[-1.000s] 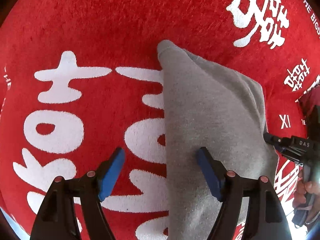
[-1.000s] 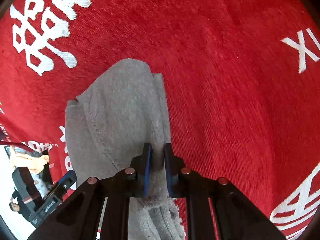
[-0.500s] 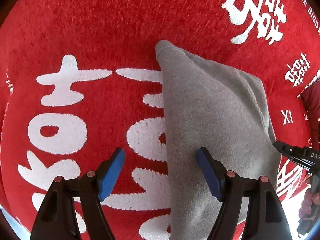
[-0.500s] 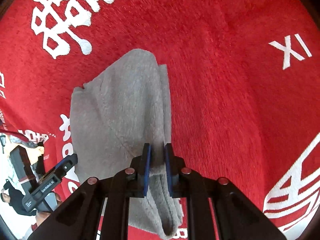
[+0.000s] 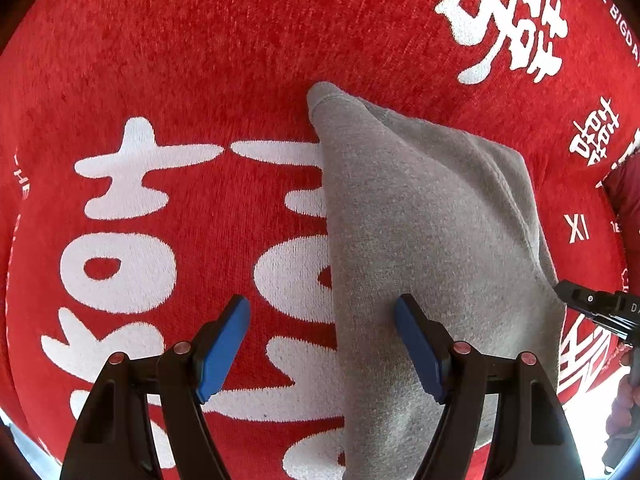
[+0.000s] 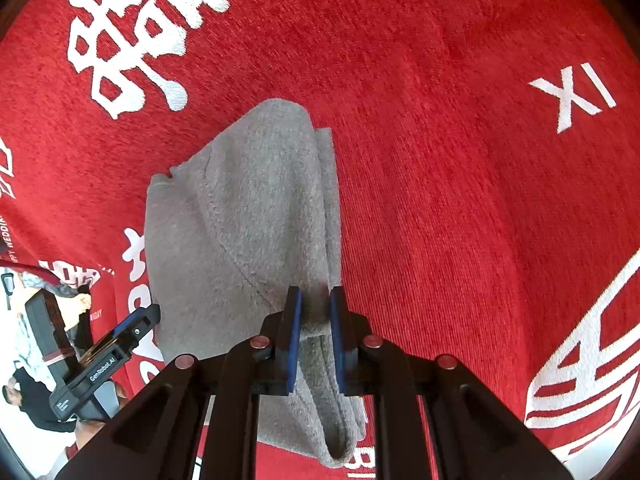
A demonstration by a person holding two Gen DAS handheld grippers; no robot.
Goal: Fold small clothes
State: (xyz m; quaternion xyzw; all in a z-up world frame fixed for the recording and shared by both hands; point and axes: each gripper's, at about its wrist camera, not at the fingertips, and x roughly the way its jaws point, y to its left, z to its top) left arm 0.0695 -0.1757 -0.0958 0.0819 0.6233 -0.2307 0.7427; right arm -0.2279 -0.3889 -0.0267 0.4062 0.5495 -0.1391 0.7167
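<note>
Red printed cloth (image 5: 200,60) lies under everything. My right gripper (image 6: 316,320) pinches the soft, light grey garment (image 6: 240,232) at its folded edge; my left gripper (image 5: 324,344) gapes empty beside it.

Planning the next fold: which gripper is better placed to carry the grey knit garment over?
Right. The right gripper already pinches the grey knit garment; the left gripper stands open over its edge on the red patterned cloth, gripping nothing.
</note>
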